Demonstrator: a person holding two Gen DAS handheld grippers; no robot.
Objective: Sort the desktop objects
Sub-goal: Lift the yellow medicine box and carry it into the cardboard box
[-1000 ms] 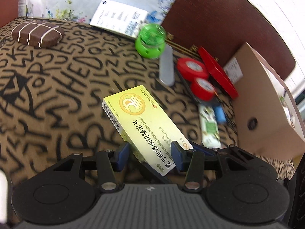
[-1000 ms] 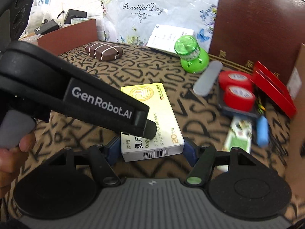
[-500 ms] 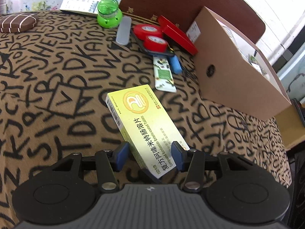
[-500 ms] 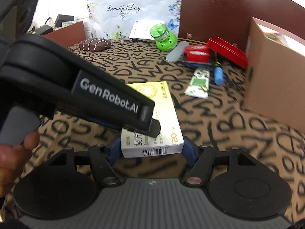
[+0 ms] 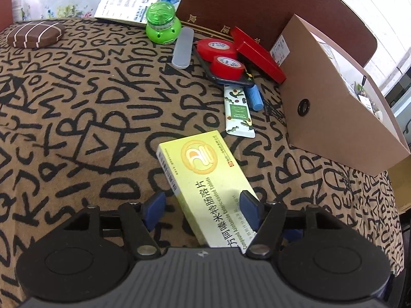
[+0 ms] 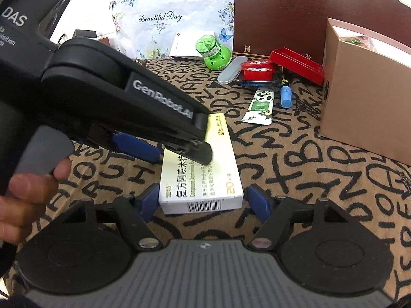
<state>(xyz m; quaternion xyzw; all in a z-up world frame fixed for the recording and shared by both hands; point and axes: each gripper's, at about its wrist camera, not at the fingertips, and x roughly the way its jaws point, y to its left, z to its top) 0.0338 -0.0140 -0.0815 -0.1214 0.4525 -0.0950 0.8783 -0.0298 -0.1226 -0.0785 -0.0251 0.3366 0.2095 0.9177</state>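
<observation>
A yellow medicine box (image 5: 205, 169) lies flat on the letter-patterned tablecloth (image 5: 77, 118). My left gripper (image 5: 203, 206) straddles its near end and its jaws are opening. The left pad stands clear of the box and the right pad sits at its edge. In the right wrist view the same yellow box (image 6: 218, 174) has its barcode end between the blue pads of my right gripper (image 6: 204, 201). Those jaws are opening too, with a small gap on each side. The left gripper (image 6: 179, 154) reaches over the box from the left, held by a hand (image 6: 30, 195).
A brown cardboard box (image 5: 334, 107) stands at the right. Behind lie two red tape rolls (image 5: 226, 64), a red case (image 5: 257, 54), a green jar (image 5: 163, 25), a translucent case (image 5: 183, 48), a sachet (image 5: 237, 113), a blue-handled tool (image 5: 254, 100) and a brown striped pad (image 5: 34, 34).
Both grippers drew back from the clutter with the yellow box between them. Both pairs of jaws now stand wider, and the pads no longer press on the box.
</observation>
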